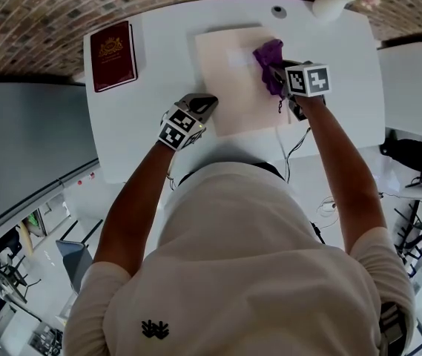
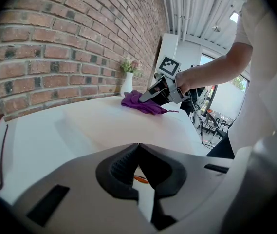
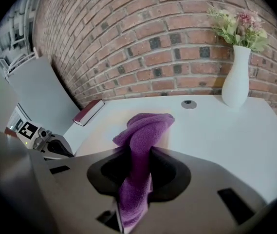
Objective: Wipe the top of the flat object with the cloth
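We are clamping the cloth [image 1: 268, 54] in the fingers of the right gripper [image 1: 275, 73] near the board's [image 1: 225, 87] right edge (left gripper [image 1: 205, 104] fingers closed, empty), with bare board leftward.

I see a purple cloth [image 3: 143, 126] of soft, towel-like pile against the matt grey plastic of my right claw [image 3: 137, 155]. The pale flat object [image 1: 229, 87] looks matt and smooth. The white worktop [image 1: 144, 117] is smooth with a faint sheen, the wall [image 3: 128, 38] is rough brick, and the vase [image 3: 236, 79] is glossy white.
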A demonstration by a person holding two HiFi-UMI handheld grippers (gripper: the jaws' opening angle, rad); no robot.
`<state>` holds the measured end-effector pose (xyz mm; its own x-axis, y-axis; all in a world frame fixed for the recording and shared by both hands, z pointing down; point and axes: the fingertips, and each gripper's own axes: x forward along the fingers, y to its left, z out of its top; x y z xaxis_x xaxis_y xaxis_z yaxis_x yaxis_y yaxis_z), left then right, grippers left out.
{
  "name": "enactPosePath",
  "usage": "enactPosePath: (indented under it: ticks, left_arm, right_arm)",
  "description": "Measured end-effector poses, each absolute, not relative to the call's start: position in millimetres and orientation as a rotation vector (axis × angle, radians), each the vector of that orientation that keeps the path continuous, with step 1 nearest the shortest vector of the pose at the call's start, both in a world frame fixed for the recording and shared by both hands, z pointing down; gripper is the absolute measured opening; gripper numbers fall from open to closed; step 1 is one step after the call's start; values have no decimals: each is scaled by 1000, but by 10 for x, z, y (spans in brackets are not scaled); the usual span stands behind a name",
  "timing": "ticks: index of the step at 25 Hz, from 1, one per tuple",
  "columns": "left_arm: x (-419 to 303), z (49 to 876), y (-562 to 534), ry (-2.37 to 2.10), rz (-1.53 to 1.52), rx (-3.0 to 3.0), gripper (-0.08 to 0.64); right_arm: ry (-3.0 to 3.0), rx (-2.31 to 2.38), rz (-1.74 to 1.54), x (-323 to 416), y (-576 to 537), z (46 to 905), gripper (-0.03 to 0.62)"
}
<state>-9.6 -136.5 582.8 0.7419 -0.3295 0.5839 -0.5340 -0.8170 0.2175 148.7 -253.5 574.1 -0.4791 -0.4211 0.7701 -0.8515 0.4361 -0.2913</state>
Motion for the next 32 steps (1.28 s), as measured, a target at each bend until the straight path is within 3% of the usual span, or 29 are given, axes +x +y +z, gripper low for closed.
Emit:
enactPosePath:
  ticks: [14, 32]
  left_arm:
    - [-73, 5833, -1375, -658, 768, 2571, 25]
    - [-103, 5828, -1385, -659, 774, 2568, 25]
  right_arm:
    - [-2039, 1182, 907, 1923, -2650, 5642, 120]
    - [-2241, 794, 823, -25, -2538, 5428, 120]
